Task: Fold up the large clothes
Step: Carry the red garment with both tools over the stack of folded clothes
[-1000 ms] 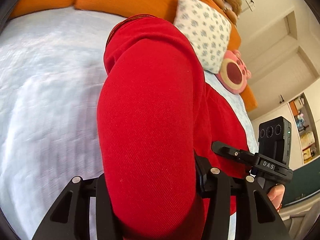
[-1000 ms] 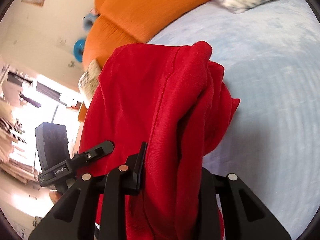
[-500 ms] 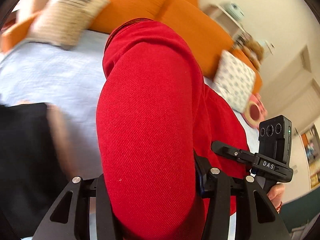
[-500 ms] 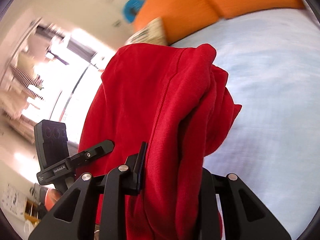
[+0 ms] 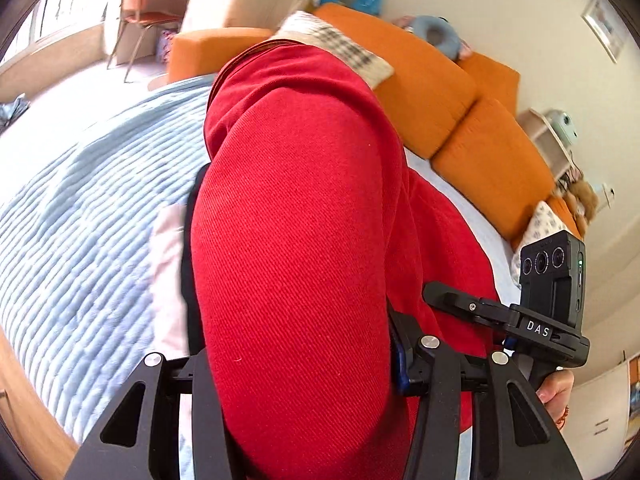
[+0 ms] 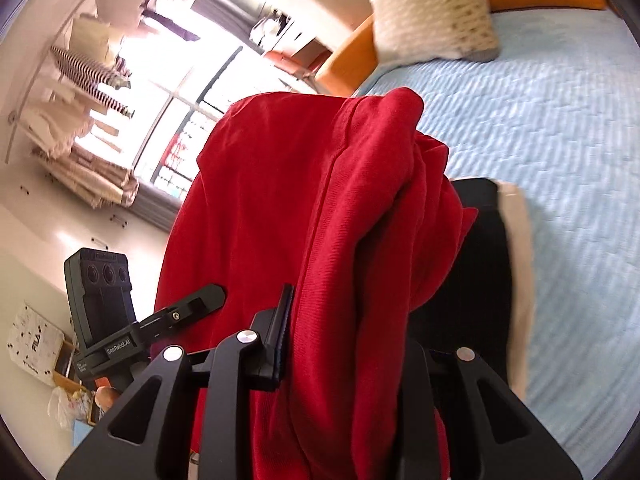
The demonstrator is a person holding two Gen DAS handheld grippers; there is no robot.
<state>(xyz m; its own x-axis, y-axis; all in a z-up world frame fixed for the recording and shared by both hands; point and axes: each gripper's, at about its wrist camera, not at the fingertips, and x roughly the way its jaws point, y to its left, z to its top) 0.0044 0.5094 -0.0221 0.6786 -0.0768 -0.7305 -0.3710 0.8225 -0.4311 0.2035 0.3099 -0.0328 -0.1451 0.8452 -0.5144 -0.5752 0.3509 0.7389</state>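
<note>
Your left gripper (image 5: 296, 320) has its black jaws partly apart and clamped on a thick fold of the red knitted garment (image 5: 304, 240), which fills the gap between them and bulges up and away from you in the left wrist view; its long axis runs from the jaws toward the orange back cushions (image 5: 440, 92) at the far side of the pale blue quilted bedspread (image 5: 80, 220), and the bundle is carried above that bedspread. Just beside its left edge a flat black and white folded item (image 5: 176, 264) lies on the quilt. To the right in that view you see your other tool's black camera block with three lenses, and its bracket reads "DAS" (image 5: 538, 328); your hand (image 5: 556, 392) grips the handle below it. In the right wrist view, the left tool's bracket reads "GenRobot.AI" (image 6: 119, 347), and a white sheet on the wall at far left carries "FILA" (image 6: 37, 346). Your right gripper (image 6: 344, 336) holds its jaws narrower, pinched on a gathered bunch of the same red fabric, whose seam runs up from the jaws toward the bright window (image 6: 192, 92). Further right a cream checked pillow (image 6: 432, 12) rests at the head of the bedspread.
</note>
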